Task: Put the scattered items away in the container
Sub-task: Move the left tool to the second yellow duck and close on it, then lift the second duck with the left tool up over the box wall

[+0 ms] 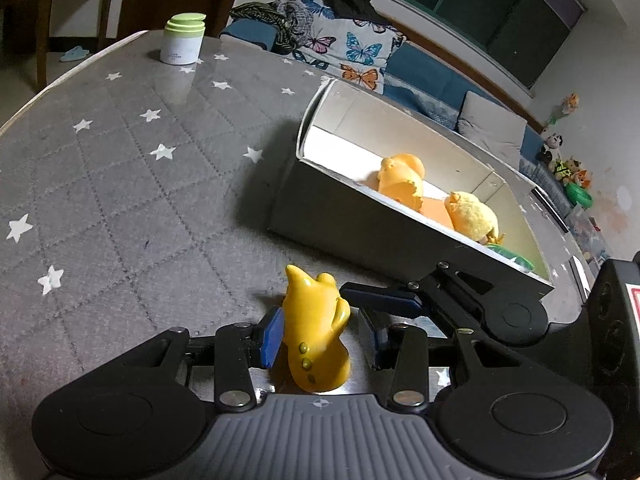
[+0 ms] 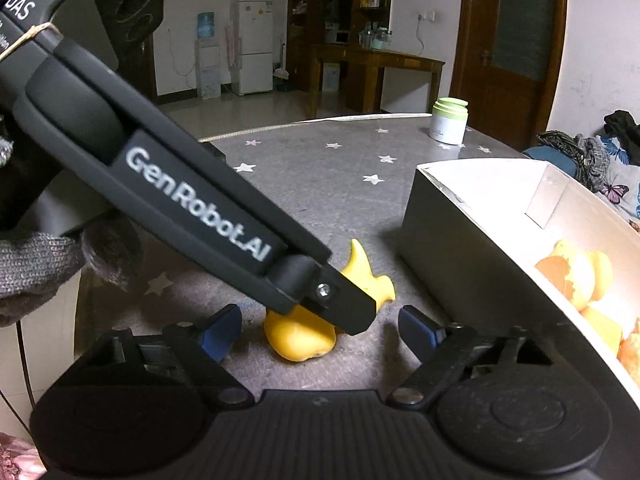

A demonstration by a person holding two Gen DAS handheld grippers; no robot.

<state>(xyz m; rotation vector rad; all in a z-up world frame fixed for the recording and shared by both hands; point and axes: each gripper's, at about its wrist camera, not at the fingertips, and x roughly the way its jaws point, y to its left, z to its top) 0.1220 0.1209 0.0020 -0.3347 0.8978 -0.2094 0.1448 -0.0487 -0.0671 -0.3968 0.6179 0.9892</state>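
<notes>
Sitting closest to the lens in the left wrist view, between the two blue pads: a yellow toy figure, upright on the table, just in front of the box. Bracketing it with the left gripper, angled downward; left pad touching or nearly touching the toy's side, right pad standing clear of it, so jaws open and not gripping. Reaching in from the right edge of that view with the right gripper, also tilted down toward the same toy; jaws spread wide on either side, both pads apart from it, nothing clamped. Crossing the right wrist view diagonally: the black body of the left gripper, its tip hiding the toy's middle. Wrapping that handle at the left edge: a hand in a grey knitted glove.

Standing just beyond the toy: an open box, grey outside and pale inside. Lying in it: an orange toy, a fuzzy yellow plush chick and something green, mostly hidden by the wall.

Covering the table: a grey quilted cloth with white stars. Resting far back on it, well apart from the box: a white jar with a green lid. Showing beyond: a blue sofa with a butterfly blanket, a wooden door, a white fridge.
</notes>
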